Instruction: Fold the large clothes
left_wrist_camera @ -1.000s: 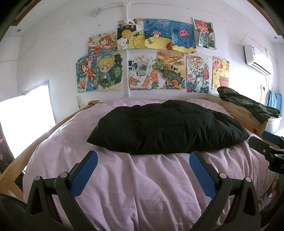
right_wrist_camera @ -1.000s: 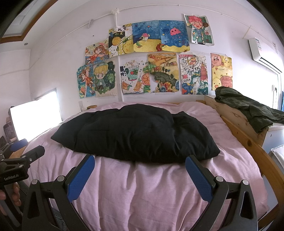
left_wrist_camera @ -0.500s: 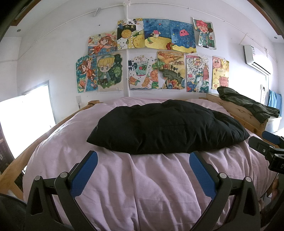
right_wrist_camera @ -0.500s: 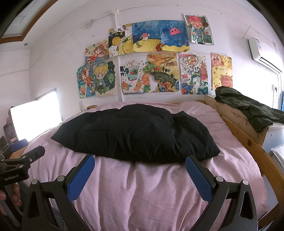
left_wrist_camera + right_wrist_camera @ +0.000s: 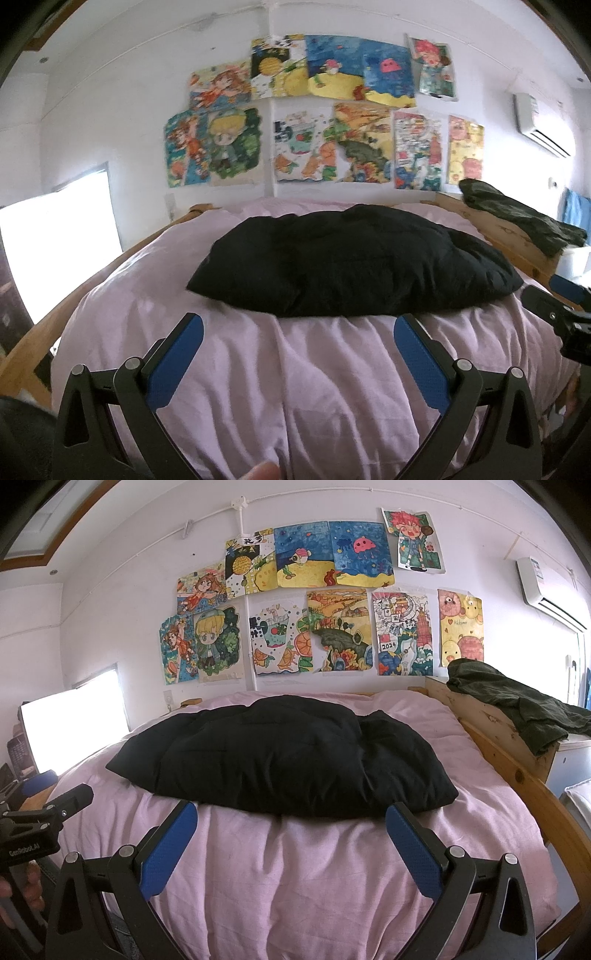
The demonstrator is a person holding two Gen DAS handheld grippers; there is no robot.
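Black padded garment [image 5: 284, 753] lay bundled on the pink bed [image 5: 295, 867] (folded or unsorted, unclear); we held both tools, left tool [image 5: 295, 354] and right tool [image 5: 291, 834], spread apart, empty.

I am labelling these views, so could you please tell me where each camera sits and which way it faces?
Left wrist: on the left tongs, open, facing across the pink bed to the black garment and the drawings; the right tongs' tip shows at the right edge, a fingertip at the bottom.
Right wrist: on the right tongs, open, facing the same way; the left tongs and fingers show at the left.
Shared: bed, garment, drawings, the green garment on the wooden frame.
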